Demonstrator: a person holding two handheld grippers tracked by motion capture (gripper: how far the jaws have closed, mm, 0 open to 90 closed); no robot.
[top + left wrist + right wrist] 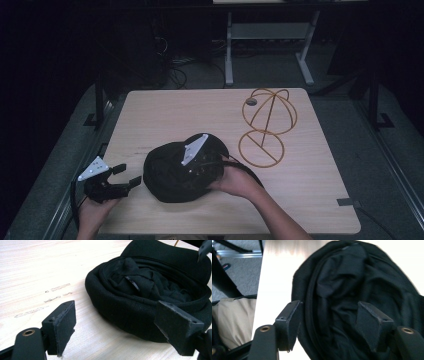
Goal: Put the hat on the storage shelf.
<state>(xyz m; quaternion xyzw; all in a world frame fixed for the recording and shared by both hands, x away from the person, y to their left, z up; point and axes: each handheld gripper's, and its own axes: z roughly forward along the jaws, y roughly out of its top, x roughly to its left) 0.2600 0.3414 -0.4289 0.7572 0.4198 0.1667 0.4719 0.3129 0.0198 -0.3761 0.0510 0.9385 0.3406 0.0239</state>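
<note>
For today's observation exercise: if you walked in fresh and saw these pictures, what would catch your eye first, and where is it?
First, the black hat lying opening-up near the front middle of the wooden table, with the right claw open over its rumpled lining. Next, the golden wire hat stand standing empty toward the far right of the table. The left claw is open, just left of the hat.

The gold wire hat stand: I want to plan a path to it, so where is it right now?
In the high view the gold wire hat stand lies tipped over on the table's far right part, just beyond and right of the black hat.
</note>
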